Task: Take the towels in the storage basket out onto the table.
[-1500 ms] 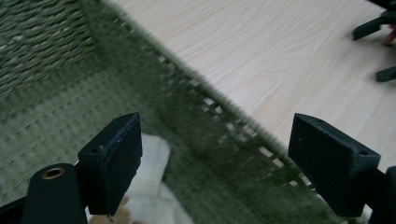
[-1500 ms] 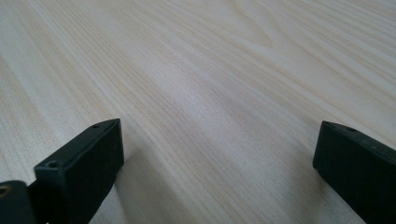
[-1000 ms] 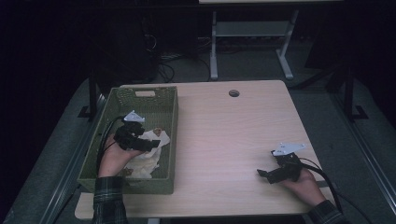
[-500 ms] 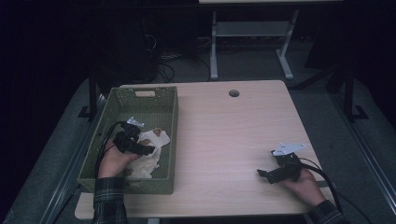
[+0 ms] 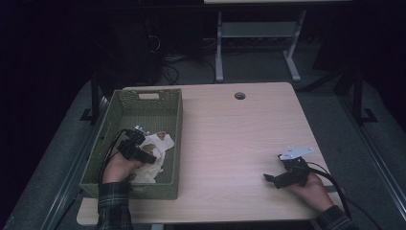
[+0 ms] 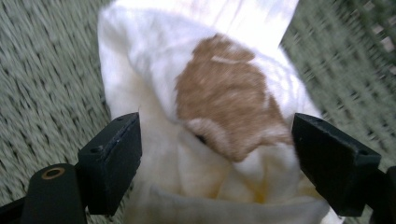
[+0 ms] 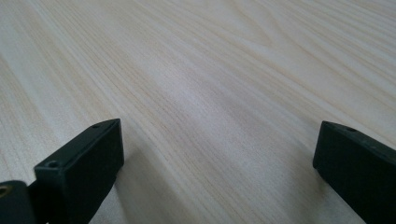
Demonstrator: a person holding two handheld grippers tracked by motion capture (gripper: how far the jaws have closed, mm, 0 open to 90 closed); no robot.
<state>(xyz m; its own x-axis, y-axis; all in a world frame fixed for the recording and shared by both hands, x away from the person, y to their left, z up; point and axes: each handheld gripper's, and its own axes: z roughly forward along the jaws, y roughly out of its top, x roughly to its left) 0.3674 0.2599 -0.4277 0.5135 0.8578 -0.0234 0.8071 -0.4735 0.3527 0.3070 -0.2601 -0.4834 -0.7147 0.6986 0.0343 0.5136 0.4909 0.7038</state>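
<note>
Two jaws of the left gripper (image 6: 215,158) are spread wide, with the white-and-brown cloth (image 6: 219,107) straight ahead between them, stretching away, inside the green basket (image 5: 170,110). Farther off, the right gripper (image 5: 273,178) is held open over the desk (image 5: 230,139).

White cloth (image 5: 154,152) with brown patch (image 6: 224,109), crumpled, soft folds, fuzzy patch surface. Lies inside green woven basket (image 5: 170,106), in near half, toward basket's right wall, resting on basket floor. Brown patch faces up, near cloth's far end; small second brown spot visible in high view at cloth's far right edge. Lower folds bunched, slight yellowish tint in crease. Basket rectangular, handle slot in far wall, sits at table's left edge (image 5: 112,98), near-left corner region. Cloth lies between left gripper's (image 6: 215,161) spread jaws; contact not discernible.
</note>
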